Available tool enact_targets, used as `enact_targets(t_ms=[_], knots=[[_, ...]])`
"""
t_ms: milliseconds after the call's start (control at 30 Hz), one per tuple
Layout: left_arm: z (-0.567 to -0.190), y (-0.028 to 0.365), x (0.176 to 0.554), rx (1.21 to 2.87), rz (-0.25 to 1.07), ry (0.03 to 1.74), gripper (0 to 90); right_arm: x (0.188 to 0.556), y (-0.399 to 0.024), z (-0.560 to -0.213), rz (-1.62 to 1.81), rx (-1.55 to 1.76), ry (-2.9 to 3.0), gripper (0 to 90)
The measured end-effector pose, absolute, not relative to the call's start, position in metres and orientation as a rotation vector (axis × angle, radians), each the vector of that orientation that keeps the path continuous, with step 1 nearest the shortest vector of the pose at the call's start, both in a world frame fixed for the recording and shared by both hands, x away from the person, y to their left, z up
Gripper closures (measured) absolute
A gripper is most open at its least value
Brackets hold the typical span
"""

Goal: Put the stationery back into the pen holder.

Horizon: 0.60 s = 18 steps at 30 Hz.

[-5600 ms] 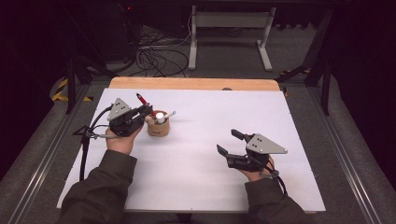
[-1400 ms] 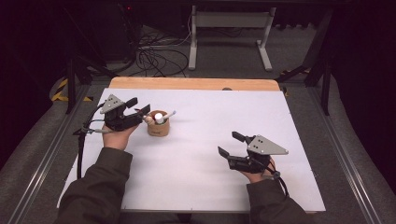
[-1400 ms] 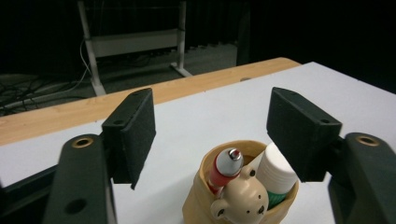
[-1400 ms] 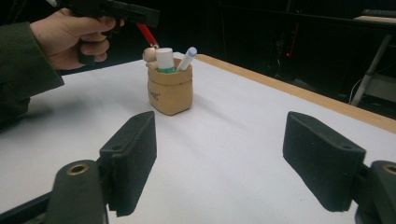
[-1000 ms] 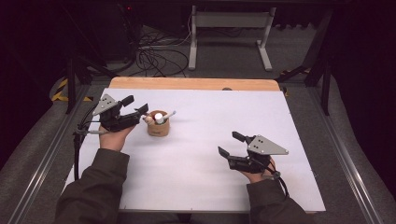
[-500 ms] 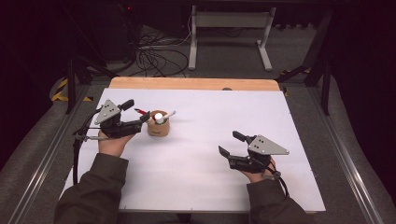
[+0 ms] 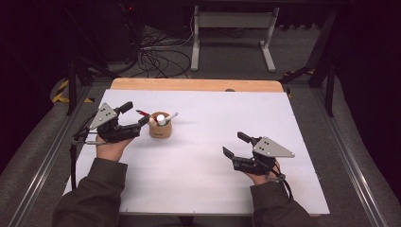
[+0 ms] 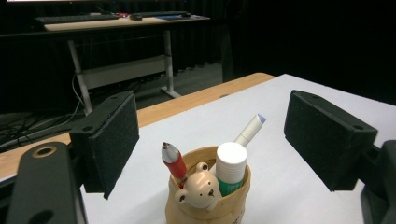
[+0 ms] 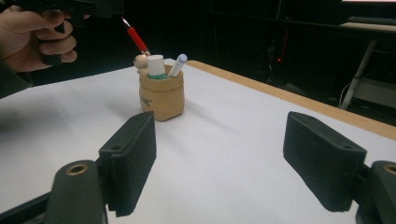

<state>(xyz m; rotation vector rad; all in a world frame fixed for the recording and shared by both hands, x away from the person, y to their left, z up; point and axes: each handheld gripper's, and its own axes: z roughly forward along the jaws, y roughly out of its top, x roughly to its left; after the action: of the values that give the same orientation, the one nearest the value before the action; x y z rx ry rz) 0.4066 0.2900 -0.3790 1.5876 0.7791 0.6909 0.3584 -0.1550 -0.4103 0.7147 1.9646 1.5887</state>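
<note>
The right gripper (image 7: 238, 145) rests low on the white desk (image 7: 208, 189), jaws spread with nothing between them, hand behind it near the front edge. Farther off, the left gripper (image 7: 135, 117) sits level just left of the tan pen holder (image 7: 160, 130), its jaws having just opened wide, empty. The holder stands upright with a red pen (image 8: 173, 160), a white-capped glue stick (image 8: 230, 165) and a white marker (image 8: 250, 129).
</note>
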Motion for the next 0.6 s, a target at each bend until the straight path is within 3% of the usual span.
enact_targets(t_ms=[600], knots=[[-0.378, 0.294, 0.387, 1.597, 0.681, 0.751, 17.3, 0.36, -0.163, -0.409, 1.601, 0.742, 1.915, 24.7]])
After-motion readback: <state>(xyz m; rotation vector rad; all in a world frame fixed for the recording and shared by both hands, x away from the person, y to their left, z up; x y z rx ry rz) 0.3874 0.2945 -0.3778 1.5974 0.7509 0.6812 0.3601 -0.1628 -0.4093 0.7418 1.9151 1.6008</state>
